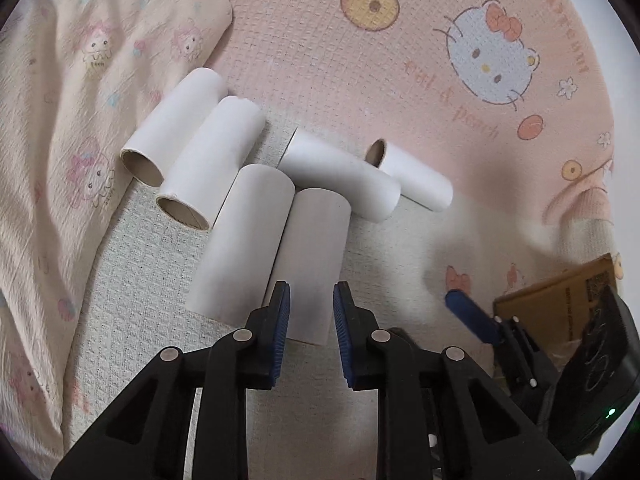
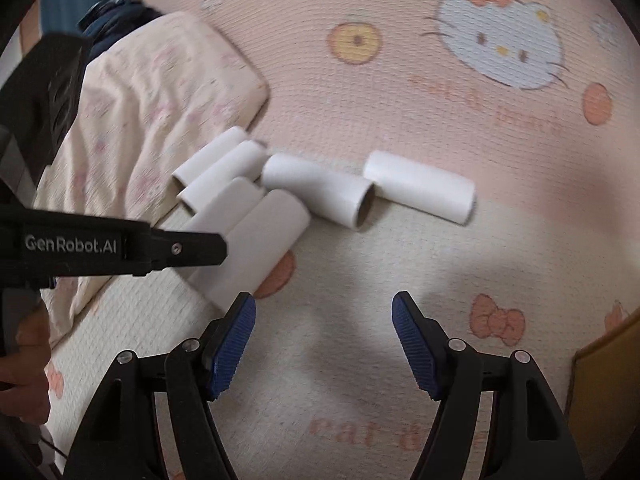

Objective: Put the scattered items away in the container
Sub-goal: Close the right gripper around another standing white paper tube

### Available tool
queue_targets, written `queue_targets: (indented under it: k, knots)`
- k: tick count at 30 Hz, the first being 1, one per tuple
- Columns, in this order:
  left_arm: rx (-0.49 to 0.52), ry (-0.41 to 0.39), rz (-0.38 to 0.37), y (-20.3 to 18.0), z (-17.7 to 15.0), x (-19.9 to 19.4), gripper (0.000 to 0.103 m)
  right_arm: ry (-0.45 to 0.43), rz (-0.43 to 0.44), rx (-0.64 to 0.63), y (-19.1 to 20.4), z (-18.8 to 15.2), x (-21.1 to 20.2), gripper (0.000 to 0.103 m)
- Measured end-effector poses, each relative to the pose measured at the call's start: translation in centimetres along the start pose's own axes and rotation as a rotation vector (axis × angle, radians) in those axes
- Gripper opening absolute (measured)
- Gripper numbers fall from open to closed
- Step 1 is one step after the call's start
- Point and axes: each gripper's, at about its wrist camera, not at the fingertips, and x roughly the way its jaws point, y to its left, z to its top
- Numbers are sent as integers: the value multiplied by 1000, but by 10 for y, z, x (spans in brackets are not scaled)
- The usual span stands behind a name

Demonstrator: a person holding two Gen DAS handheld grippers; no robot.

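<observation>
Several white cardboard tubes lie in a cluster on a pink cartoon-print mat. In the left wrist view my left gripper straddles the near end of one tube, its blue pads close to the tube's sides with small gaps; contact is unclear. A second tube lies beside it on the left. My right gripper is open and empty above bare mat, near the cluster. A separate tube lies to the right. A brown cardboard box sits at the right.
A crumpled pale pink blanket lies left of the tubes, touching them. The right gripper shows in the left wrist view in front of the box. The box's edge shows at the right wrist view's lower right.
</observation>
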Motion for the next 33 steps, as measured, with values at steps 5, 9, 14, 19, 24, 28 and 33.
queue_targets:
  k: [5,9,14,19,24,28,33]
  knots:
    - [-36,58,-15,7,2,13,37,24,63,63,-10,-1,6,69]
    - [-87,88,-83,8,4,16,38,32,97,75,-7,-3,9,69]
    - [-126,108,-176,4,3,22,38,29,108,27,-1,-5,9,69]
    - [-116,118,-199,-4,2,28,38,33,135,41,-2,-4,12,69]
    - [-112,110,-202,-9,8,32,38,54,131,75,-12,-6,20,69]
    - [-133,113,-206,-7,11,37,38,80,165,137,-21,-6,22,69]
    - [-134,135,-248,-9,3,43,35,73,175,122,-20,-6,19,65]
